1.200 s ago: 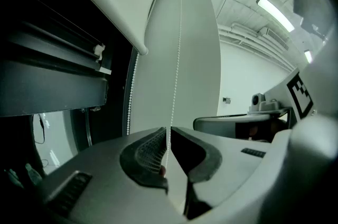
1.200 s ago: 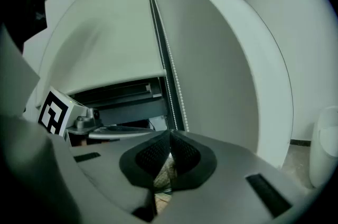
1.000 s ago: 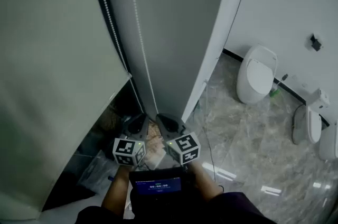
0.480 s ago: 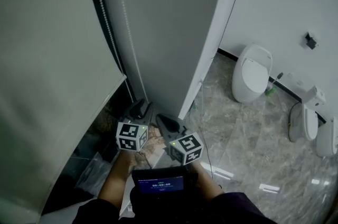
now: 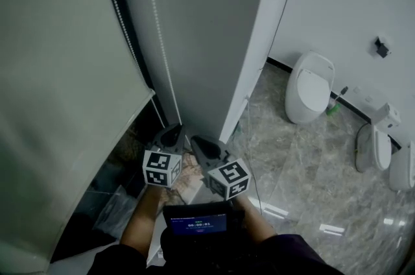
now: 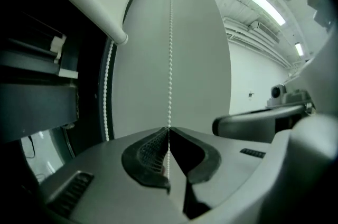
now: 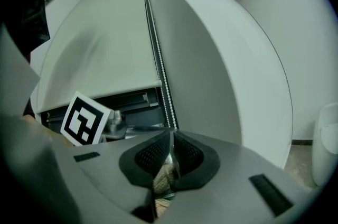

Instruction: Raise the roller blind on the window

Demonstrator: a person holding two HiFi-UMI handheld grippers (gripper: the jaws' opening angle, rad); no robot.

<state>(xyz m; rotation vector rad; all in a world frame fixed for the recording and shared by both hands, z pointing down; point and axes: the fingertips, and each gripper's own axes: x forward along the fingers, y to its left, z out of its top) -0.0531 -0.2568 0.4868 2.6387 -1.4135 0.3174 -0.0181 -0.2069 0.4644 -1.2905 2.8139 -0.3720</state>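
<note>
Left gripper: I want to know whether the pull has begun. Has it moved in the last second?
Yes: in the head view the left gripper has slid up the picture, nearer the roller blind's lower corner.

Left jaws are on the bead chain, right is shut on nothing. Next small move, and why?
Probably draw the left gripper straight down. Its jaws are shut on the bead chain, which runs straight up from them, and the roller blind is only partly raised. The right gripper is shut and empty, so it could regrip higher afterwards.
</note>
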